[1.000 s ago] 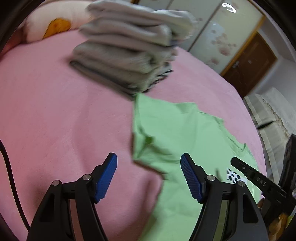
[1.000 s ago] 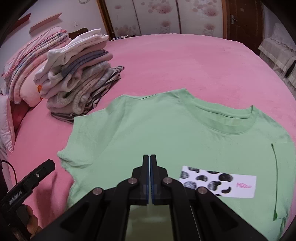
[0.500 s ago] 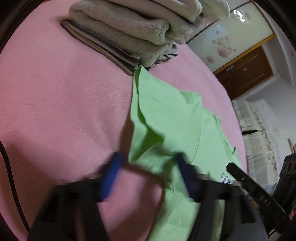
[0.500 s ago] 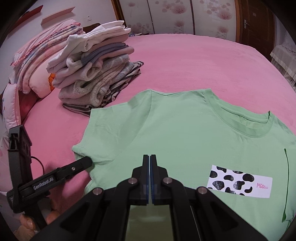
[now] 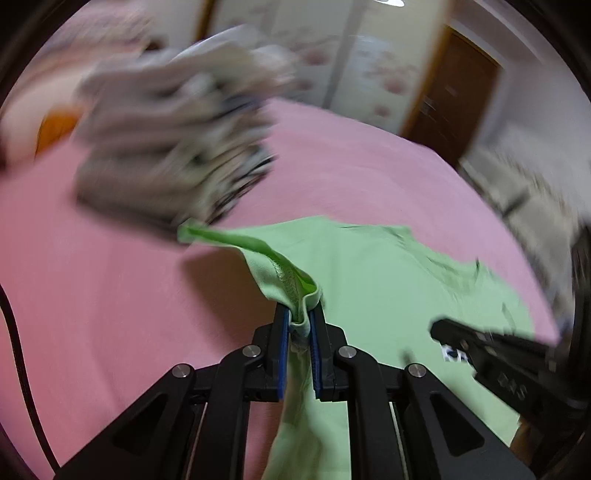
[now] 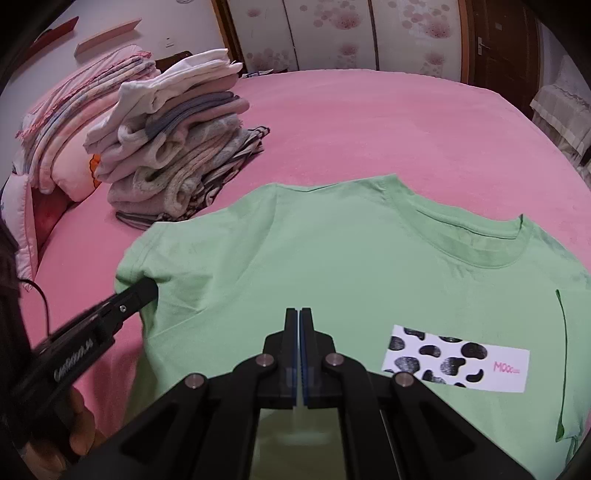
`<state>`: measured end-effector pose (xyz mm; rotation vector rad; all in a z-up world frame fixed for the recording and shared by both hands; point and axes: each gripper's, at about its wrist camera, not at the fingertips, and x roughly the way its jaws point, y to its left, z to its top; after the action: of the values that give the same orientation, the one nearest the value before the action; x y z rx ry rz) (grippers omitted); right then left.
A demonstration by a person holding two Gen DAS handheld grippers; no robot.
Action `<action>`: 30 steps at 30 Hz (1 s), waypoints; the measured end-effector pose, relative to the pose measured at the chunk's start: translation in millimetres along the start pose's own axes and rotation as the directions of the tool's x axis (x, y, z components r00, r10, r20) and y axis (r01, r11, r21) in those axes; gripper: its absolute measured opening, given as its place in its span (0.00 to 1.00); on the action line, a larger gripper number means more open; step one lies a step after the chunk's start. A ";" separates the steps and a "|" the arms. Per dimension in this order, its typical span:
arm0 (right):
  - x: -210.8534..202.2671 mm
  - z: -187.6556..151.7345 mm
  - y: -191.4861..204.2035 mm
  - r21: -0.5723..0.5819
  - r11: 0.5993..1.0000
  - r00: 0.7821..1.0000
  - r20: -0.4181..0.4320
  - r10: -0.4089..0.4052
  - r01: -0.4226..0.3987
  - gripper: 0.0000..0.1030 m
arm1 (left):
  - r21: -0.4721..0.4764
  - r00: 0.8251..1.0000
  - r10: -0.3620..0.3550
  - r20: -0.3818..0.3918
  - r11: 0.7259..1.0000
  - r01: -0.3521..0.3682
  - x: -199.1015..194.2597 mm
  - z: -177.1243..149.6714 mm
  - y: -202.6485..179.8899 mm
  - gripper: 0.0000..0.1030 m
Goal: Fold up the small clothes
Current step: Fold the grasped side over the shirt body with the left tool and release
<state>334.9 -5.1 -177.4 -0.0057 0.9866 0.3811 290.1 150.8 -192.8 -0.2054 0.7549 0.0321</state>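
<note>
A light green T-shirt (image 6: 332,266) with a cow-print patch (image 6: 456,358) lies face up on the pink bed. My left gripper (image 5: 298,321) is shut on the edge of the shirt's left sleeve (image 5: 291,284) and lifts it off the bed; in the right wrist view it (image 6: 147,291) sits at that sleeve. My right gripper (image 6: 299,321) is shut over the shirt's lower middle; its jaws are pressed together, and I cannot tell if cloth is between them. It shows blurred in the left wrist view (image 5: 443,328).
A tall stack of folded clothes (image 6: 173,158) stands on the pink bed cover (image 6: 369,122) just beyond the shirt's left sleeve. Pillows and folded bedding (image 6: 74,122) lie at the far left. Wardrobe doors (image 6: 332,33) stand behind the bed.
My left gripper went from open beside the sleeve to shut on the sleeve edge, and has raised it. The right gripper stayed shut over the shirt.
</note>
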 end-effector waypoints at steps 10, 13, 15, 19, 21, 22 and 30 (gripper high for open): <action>-2.9 7.5 -35.2 -0.038 0.998 0.999 -0.022 -0.047 0.047 0.07 | 0.437 0.995 0.007 -0.097 0.899 0.036 23.4 -39.9 -86.0 0.29; 1.5 10.9 -37.5 -0.078 0.997 0.999 -0.046 -0.014 0.010 0.17 | 0.414 0.994 0.004 -0.106 0.909 0.041 23.1 -39.9 -76.1 0.59; 2.2 14.0 -37.1 -0.099 0.995 0.999 -0.042 -0.030 0.026 0.18 | 0.362 0.993 -0.049 -0.111 0.928 0.087 13.6 -37.8 -65.5 0.68; -2.8 20.5 -29.8 -0.125 0.992 1.000 -0.021 -0.018 0.015 0.18 | 0.218 0.977 -0.164 -0.134 0.957 0.190 -3.3 -27.4 -35.7 0.71; -7.9 24.8 -19.5 -0.146 0.989 1.000 -0.007 -0.006 0.005 0.18 | 0.135 0.972 -0.195 -0.131 0.968 0.213 -12.8 -22.4 -14.4 0.72; -10.3 25.6 -14.3 -0.159 0.987 1.000 -0.002 -0.002 0.002 0.18 | 0.102 0.972 -0.200 -0.126 0.972 0.213 -18.0 -21.3 -5.3 0.72; -11.8 27.4 62.5 -0.362 0.932 1.000 0.012 0.029 -0.023 0.18 | -0.108 0.983 0.035 -0.181 0.993 -0.055 -31.2 -19.1 80.1 0.72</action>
<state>331.5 54.4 -142.1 -0.3245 0.8879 0.5829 246.2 227.0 -198.9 -0.3018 0.9377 0.1005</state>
